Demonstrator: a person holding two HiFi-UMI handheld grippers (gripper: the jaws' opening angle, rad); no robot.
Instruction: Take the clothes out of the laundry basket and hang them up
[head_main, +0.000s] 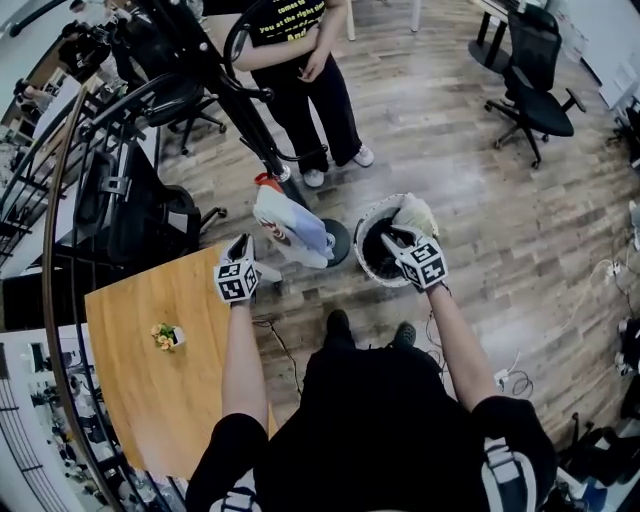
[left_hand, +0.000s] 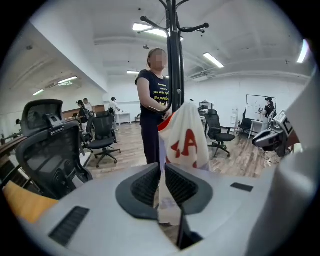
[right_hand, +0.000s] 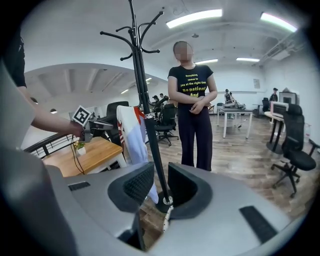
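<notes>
A white garment (head_main: 290, 232) with red letters and a blue part hangs low on the black coat stand (head_main: 235, 100). My left gripper (head_main: 264, 264) is shut on its lower edge; in the left gripper view the cloth (left_hand: 187, 137) runs from the narrow slit of the gripper (left_hand: 162, 182) up to the stand (left_hand: 173, 60). My right gripper (head_main: 398, 240) hovers over the round laundry basket (head_main: 362, 225), with a cream cloth (head_main: 415, 212) at its tip. In the right gripper view the gripper (right_hand: 161, 187) shows a narrow gap with a thin pale strip (right_hand: 167, 216) low in it; a grip is unclear.
A person (head_main: 300, 70) in dark clothes stands just behind the stand. A wooden table (head_main: 150, 400) with a small plant (head_main: 167, 336) is at my left, beside a curved railing (head_main: 55, 250). Office chairs stand at the left (head_main: 150, 210) and far right (head_main: 530, 80). Cables (head_main: 510, 375) lie on the floor at the right.
</notes>
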